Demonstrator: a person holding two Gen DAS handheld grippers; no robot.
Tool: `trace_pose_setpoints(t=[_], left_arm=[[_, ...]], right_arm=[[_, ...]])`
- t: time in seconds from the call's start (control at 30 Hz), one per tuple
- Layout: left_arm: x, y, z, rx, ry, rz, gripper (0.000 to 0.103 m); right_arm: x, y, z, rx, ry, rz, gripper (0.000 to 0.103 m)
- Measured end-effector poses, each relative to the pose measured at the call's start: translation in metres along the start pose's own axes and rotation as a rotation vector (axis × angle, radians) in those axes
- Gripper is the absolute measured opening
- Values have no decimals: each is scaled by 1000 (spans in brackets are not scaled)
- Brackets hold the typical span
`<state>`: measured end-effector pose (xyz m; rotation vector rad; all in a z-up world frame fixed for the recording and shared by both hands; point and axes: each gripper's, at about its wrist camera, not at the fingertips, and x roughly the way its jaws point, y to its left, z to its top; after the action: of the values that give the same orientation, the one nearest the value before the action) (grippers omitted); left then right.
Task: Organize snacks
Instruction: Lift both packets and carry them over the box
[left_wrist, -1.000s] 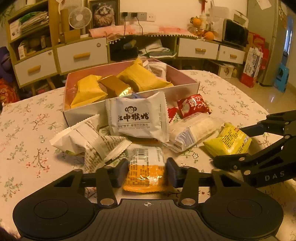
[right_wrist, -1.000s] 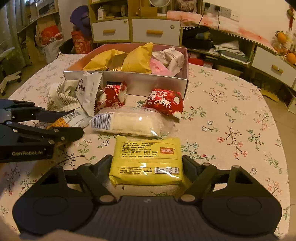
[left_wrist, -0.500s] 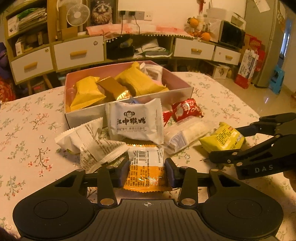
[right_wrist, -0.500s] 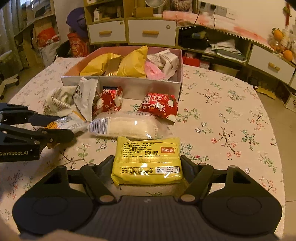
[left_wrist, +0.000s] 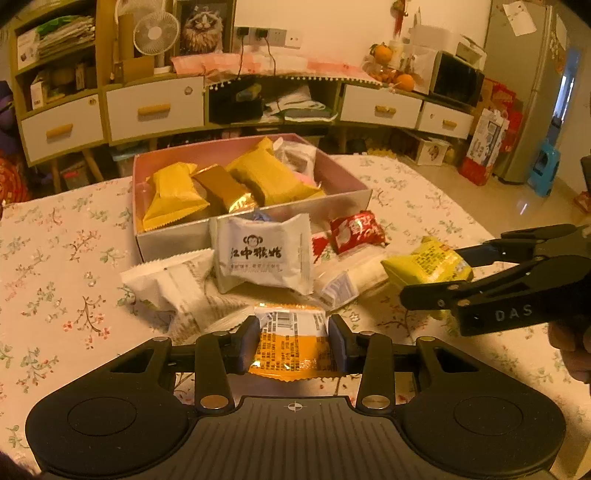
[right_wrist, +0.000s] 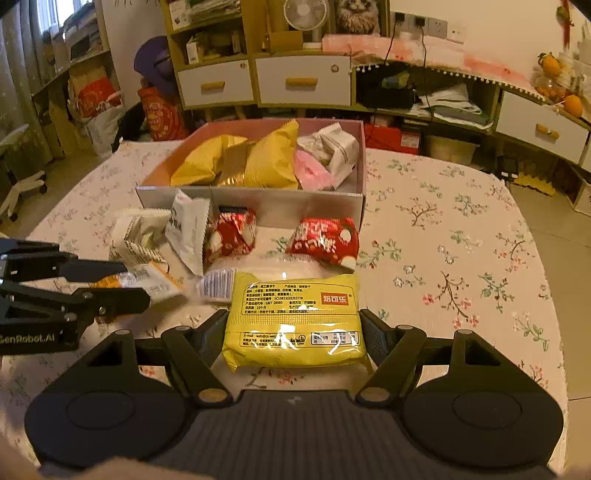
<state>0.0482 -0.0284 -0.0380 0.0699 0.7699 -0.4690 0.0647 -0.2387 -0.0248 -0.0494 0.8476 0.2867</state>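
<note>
My left gripper has its pads pressed on an orange snack packet with a white barcode end, and the jaws are still closing on it. The packet hangs just above the flowered tablecloth. My right gripper is shut on a yellow snack packet, held flat a little over the table. In the left wrist view that yellow packet shows at the right between black fingers. A pink open box with several yellow and white packets inside stands behind the loose snacks.
Loose on the cloth before the box lie a white monkey-print packet, crumpled white wrappers, two red packets and a long clear pack. Drawers and shelves line the far wall. A hand shows at the right edge.
The left jaws have narrowed on the orange packet and it has risen off the cloth. The yellow packet in the right gripper has also lifted slightly.
</note>
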Motion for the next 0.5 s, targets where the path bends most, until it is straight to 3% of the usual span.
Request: trace_pose_setpoints(t=[0.03, 0.27, 0.4, 0.47, 0.5], left_arm=[[-2, 0, 1, 0, 1, -5, 15], [-5, 7, 5, -35, 31, -47, 16], [-6, 10, 0, -15, 50, -61, 27], [-3, 11, -3, -18, 67, -65, 44], [-2, 11, -4, -19, 74, -63, 49]], right_arm=[[-1, 0, 1, 6, -4, 0, 71], [-6, 3, 15, 48, -40, 11, 71], [-4, 4, 15, 45, -36, 13, 71], [-1, 6, 13, 39, -23, 6, 71], [0, 6, 12, 36, -14, 4, 71]])
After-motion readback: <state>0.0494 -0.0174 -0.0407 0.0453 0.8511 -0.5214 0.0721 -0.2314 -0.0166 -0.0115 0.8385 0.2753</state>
